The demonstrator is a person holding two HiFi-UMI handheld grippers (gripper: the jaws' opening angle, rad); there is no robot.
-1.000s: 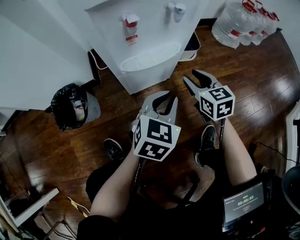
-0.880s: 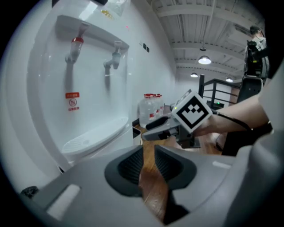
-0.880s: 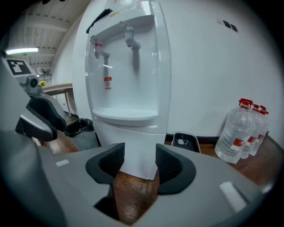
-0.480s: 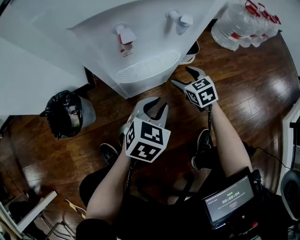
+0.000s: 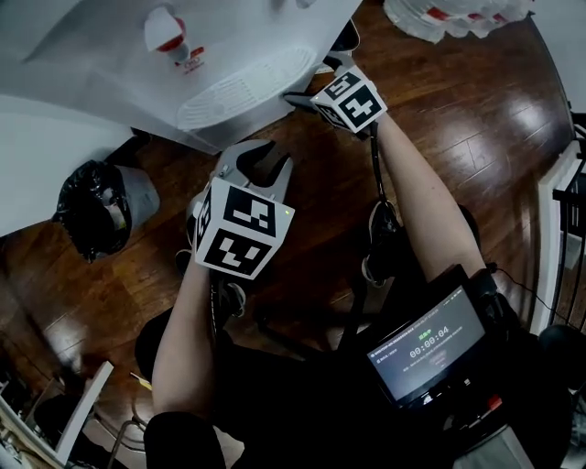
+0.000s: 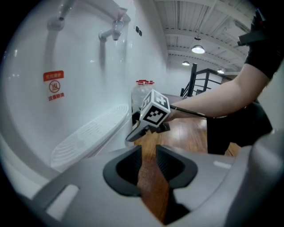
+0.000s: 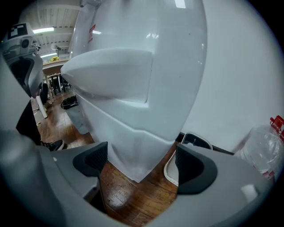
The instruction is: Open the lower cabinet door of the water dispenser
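The white water dispenser [image 5: 137, 55] fills the top of the head view, with its ribbed drip tray [image 5: 240, 87] jutting out. Its lower cabinet [image 7: 137, 142] shows in the right gripper view as a plain white front that runs down to a corner at the floor. My right gripper [image 5: 311, 81] is at the tray's right end, beside the dispenser's body. Its jaws are opening wide, with nothing between them but the cabinet corner further off [image 7: 140, 162]. My left gripper [image 5: 264, 158] hangs lower and nearer, slightly open over bare floor [image 6: 148, 162].
A bin lined with a black bag [image 5: 92, 211] stands left of the dispenser. Large water bottles [image 5: 458, 11] lie at the back right. A white basin [image 7: 191, 144] sits on the wooden floor right of the cabinet. The person's shoe [image 5: 380, 229] is below.
Both grippers have moved forward and down toward the dispenser. The right one has reached the drip tray's right end, rolled over, and spread its jaws wider.
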